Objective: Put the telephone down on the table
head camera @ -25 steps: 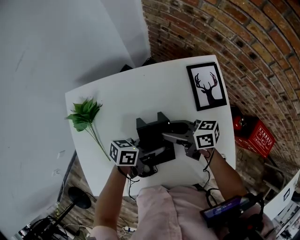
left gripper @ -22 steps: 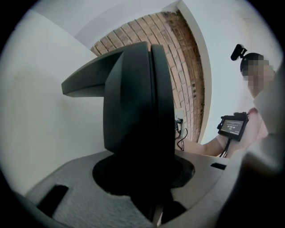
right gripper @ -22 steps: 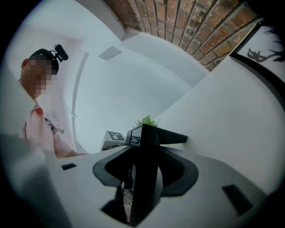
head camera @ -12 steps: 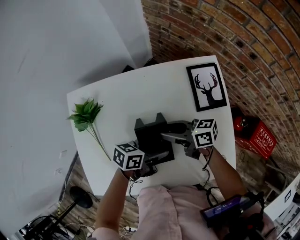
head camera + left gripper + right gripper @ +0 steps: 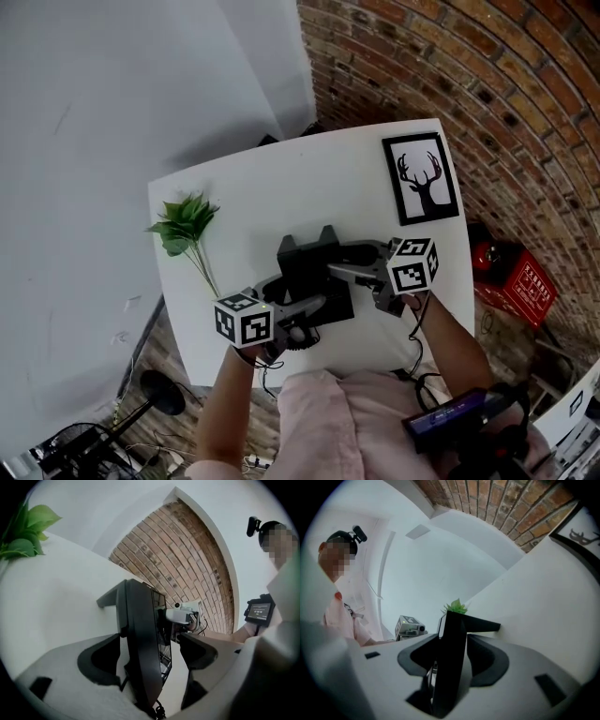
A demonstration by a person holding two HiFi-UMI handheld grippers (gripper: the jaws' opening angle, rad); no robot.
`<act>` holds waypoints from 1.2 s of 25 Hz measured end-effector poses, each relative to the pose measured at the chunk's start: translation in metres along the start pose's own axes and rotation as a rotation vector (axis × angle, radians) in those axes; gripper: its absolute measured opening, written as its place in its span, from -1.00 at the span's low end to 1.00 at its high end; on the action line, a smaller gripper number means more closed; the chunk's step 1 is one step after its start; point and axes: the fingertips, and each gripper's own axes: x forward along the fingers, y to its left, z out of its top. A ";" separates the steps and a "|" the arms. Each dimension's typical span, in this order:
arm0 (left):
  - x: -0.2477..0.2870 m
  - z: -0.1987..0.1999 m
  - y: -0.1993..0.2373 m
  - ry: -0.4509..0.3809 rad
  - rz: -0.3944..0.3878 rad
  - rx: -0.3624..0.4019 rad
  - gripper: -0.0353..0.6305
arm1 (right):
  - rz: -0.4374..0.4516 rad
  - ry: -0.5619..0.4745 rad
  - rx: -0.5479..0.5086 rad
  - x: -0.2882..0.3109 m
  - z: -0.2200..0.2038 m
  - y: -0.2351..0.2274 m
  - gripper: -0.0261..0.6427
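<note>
The black telephone (image 5: 314,277) is at the near middle of the white table (image 5: 253,206). My left gripper (image 5: 292,293) straddles its near-left edge. Its jaws have just been opening and now stand wide. In the left gripper view the telephone (image 5: 140,639) is between the jaws of the left gripper (image 5: 150,656), and the right jaw is clearly apart from it. My right gripper (image 5: 342,261) comes in from the right, shut on the phone's right edge. In the right gripper view both pads of the right gripper (image 5: 454,660) press the thin black edge of the telephone (image 5: 452,653).
A green leafy sprig (image 5: 183,230) lies at the table's left edge. A framed deer picture (image 5: 421,176) lies at the far right corner. A red box (image 5: 516,281) sits on the floor to the right, by the brick wall (image 5: 469,66). The phone's coiled cord (image 5: 157,709) hangs near the person.
The left gripper's jaws have spread wide and let go of the telephone, and that gripper has drawn slightly back toward the person. The right gripper has kept its hold and place.
</note>
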 end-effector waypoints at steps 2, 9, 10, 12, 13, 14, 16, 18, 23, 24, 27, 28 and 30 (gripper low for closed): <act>-0.013 0.003 0.002 -0.043 0.023 -0.016 0.33 | -0.036 0.008 -0.027 -0.001 0.002 -0.001 -0.19; -0.070 0.028 -0.015 -0.248 0.129 0.028 0.32 | -0.149 -0.059 -0.066 -0.024 0.015 0.011 -0.05; -0.077 0.032 -0.021 -0.272 0.147 0.060 0.28 | -0.167 -0.079 -0.076 -0.029 0.019 0.015 -0.05; -0.093 0.045 -0.036 -0.331 0.187 0.140 0.06 | -0.196 -0.123 -0.123 -0.039 0.032 0.032 -0.10; -0.101 0.054 -0.047 -0.369 0.209 0.185 -0.08 | -0.210 -0.146 -0.159 -0.044 0.041 0.043 -0.14; -0.109 0.066 -0.059 -0.415 0.229 0.231 -0.20 | -0.227 -0.170 -0.203 -0.049 0.052 0.056 -0.19; -0.127 0.096 -0.088 -0.528 0.269 0.318 -0.48 | -0.274 -0.228 -0.306 -0.057 0.077 0.084 -0.36; -0.145 0.125 -0.117 -0.639 0.318 0.392 -0.82 | -0.339 -0.290 -0.413 -0.065 0.102 0.115 -0.60; -0.177 0.172 -0.177 -0.804 0.453 0.586 -0.88 | -0.517 -0.419 -0.682 -0.083 0.148 0.186 -0.90; -0.182 0.178 -0.186 -0.826 0.484 0.622 -0.88 | -0.533 -0.442 -0.731 -0.086 0.154 0.200 -0.90; -0.192 0.186 -0.208 -0.875 0.536 0.690 -0.88 | -0.569 -0.494 -0.846 -0.093 0.164 0.231 -0.90; -0.193 0.186 -0.213 -0.882 0.539 0.698 -0.88 | -0.578 -0.505 -0.871 -0.095 0.165 0.239 -0.91; -0.195 0.186 -0.219 -0.890 0.536 0.699 -0.88 | -0.591 -0.518 -0.901 -0.097 0.166 0.249 -0.91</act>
